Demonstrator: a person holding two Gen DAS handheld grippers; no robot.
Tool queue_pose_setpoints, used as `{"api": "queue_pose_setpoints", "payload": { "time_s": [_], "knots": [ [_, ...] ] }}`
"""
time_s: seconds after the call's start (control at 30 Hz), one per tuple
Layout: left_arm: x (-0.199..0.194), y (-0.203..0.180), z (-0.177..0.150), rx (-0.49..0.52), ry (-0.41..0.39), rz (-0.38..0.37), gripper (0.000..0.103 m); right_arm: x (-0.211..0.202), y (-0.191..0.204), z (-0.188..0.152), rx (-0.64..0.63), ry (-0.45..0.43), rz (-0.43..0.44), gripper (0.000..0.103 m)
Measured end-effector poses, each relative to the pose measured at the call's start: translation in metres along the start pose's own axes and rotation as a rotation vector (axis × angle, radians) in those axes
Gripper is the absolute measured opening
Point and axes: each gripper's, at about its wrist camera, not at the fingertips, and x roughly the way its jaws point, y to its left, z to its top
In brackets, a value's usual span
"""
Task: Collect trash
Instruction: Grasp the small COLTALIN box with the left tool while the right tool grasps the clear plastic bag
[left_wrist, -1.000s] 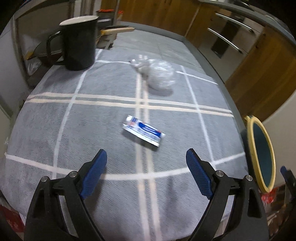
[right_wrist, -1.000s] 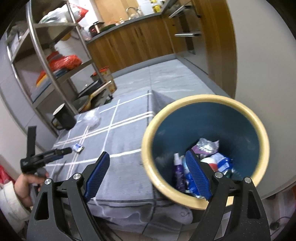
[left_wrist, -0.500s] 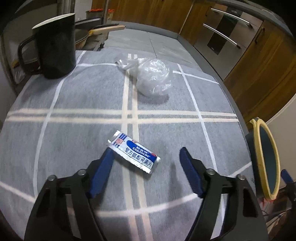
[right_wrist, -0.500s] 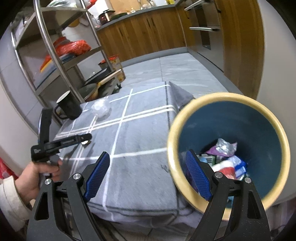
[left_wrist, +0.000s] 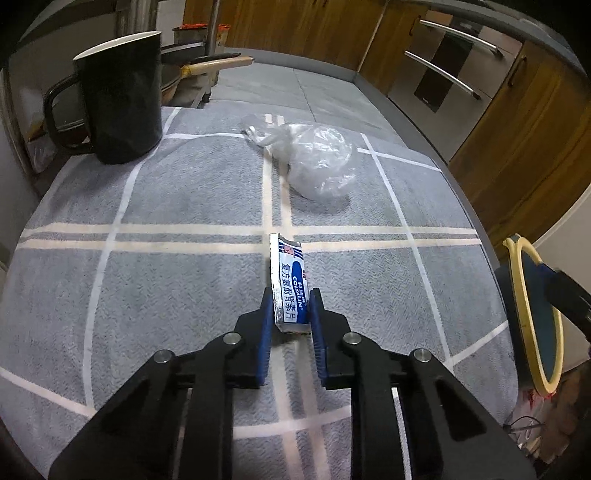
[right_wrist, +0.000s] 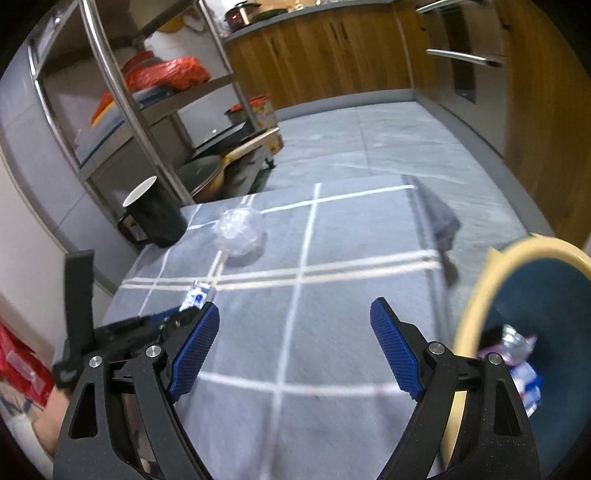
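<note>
Tongs in your left hand (left_wrist: 289, 312) are closing, and the small blue and white packet (left_wrist: 289, 284) sits right between the blue pads (left_wrist: 264, 325), which touch its sides. Your packet stands up on its long edge on the grey cloth with white lines (left_wrist: 166, 280) that covers the counter. You can see it in the right wrist view too, as a little white and blue bit (right_wrist: 195, 295) at the tip of the left tongs (right_wrist: 186, 314). Your right tongs (right_wrist: 293, 350) are wide open with nothing between the pads, and they hang over the cloth near the bin. That bin (right_wrist: 476, 317) has a yellow rim and is dark blue inside, and it stands just past the right edge of the counter with some wrappers (right_wrist: 517, 354) already in it. You can see its rim at the right edge of the left wrist view too (left_wrist: 517, 295). Farther back on the cloth lies a clear plastic bag (left_wrist: 314, 162) scrunched into a ball. Your black mug (left_wrist: 118, 96) stands upright at the far left corner, well apart from the packet. Behind the mug is a metal shelf rack (right_wrist: 122, 96) with a red bag (right_wrist: 166, 72) on it
</note>
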Motion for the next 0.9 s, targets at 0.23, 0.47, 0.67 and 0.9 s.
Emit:
{"api": "queue_pose_setpoints", "payload": {
  "time_s": [0.23, 0.47, 0.67, 0.9],
  "knots": [
    [-0.003, 0.018, 0.003, -0.039, -0.013, 0.017, 0.016, 0.051, 0.031, 0.024, -0.042, 0.055, 0.031, 0.084],
    [-0.004, 0.032, 0.007, -0.076, 0.000, 0.007, 0.019, 0.101, 0.060, 0.052, -0.087, 0.092, 0.034, 0.084],
    [-0.004, 0.043, 0.009, -0.083, -0.007, 0.018, 0.029, 0.145, 0.077, 0.066, -0.146, 0.127, -0.002, 0.084],
    [-0.004, 0.049, 0.012, -0.079, -0.019, 0.015, 0.029, 0.173, 0.076, 0.068, -0.167, 0.158, -0.039, 0.048]
  ]
}}
